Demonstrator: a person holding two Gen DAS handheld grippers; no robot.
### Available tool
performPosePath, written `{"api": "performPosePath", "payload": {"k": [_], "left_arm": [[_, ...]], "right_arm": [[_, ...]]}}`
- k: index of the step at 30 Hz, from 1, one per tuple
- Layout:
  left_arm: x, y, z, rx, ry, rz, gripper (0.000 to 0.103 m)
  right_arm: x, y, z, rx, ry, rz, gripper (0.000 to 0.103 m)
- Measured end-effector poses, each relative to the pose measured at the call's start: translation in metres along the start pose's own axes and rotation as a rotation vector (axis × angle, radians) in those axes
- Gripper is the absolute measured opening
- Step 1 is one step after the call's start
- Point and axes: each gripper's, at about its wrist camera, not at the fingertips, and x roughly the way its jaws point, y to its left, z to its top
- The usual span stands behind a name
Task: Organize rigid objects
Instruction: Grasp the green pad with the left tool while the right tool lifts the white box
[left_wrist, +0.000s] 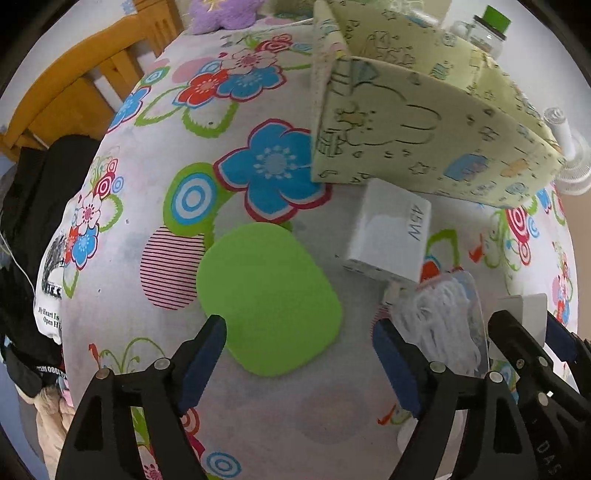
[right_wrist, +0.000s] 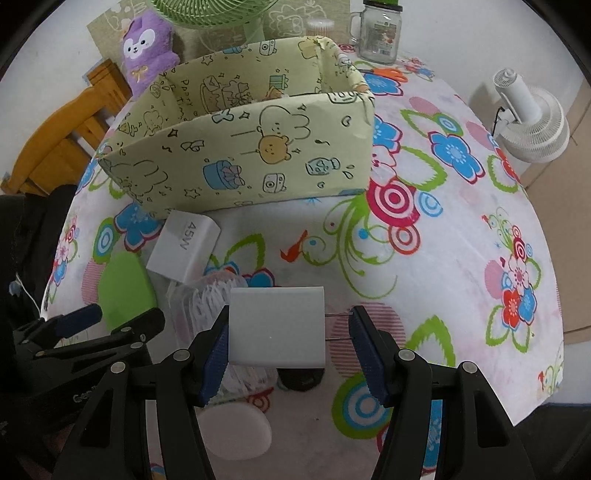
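Observation:
My right gripper (right_wrist: 290, 334) is shut on a white charger block (right_wrist: 277, 325), its two metal prongs against the right finger, held above the table. My left gripper (left_wrist: 299, 343) is open and empty just above a flat green pad (left_wrist: 266, 295). A white 45W charger (left_wrist: 391, 236) lies in front of the pale yellow cartoon-print box (left_wrist: 424, 147); it also shows in the right wrist view (right_wrist: 184, 243) beside the box (right_wrist: 258, 162). A clear pack of white pieces (left_wrist: 443, 321) lies between the grippers. The right gripper with the block shows at the left wrist view's right edge (left_wrist: 524, 325).
A floral tablecloth (right_wrist: 443, 258) covers the round table. A glass mug jar (right_wrist: 380, 33), orange scissors (right_wrist: 388, 74), a purple plush (right_wrist: 147, 48) and a green fan stand behind the box. A white fan (right_wrist: 532, 122) stands at the right. A wooden chair (left_wrist: 74, 92) is left. A white round object (right_wrist: 236, 428) lies under the right gripper.

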Motion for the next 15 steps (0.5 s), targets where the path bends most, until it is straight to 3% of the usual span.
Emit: {"api": "performPosePath", "payload": {"k": [8, 12, 15], "left_arm": [[0.013, 0.009, 0.017, -0.069, 0.02, 0.053, 0.086], [0.026, 0.022, 0.023, -0.137, 0.086, 0.053, 0.087], [0.028, 0.025, 0.022, -0.173, 0.089, 0.063, 0.088]], "right_arm": [[0.009, 0.01, 0.014, -0.011, 0.008, 0.012, 0.064], [0.015, 0.015, 0.022, -0.024, 0.019, 0.014, 0.064], [0.018, 0.019, 0.027, -0.036, 0.024, 0.016, 0.064]]}}
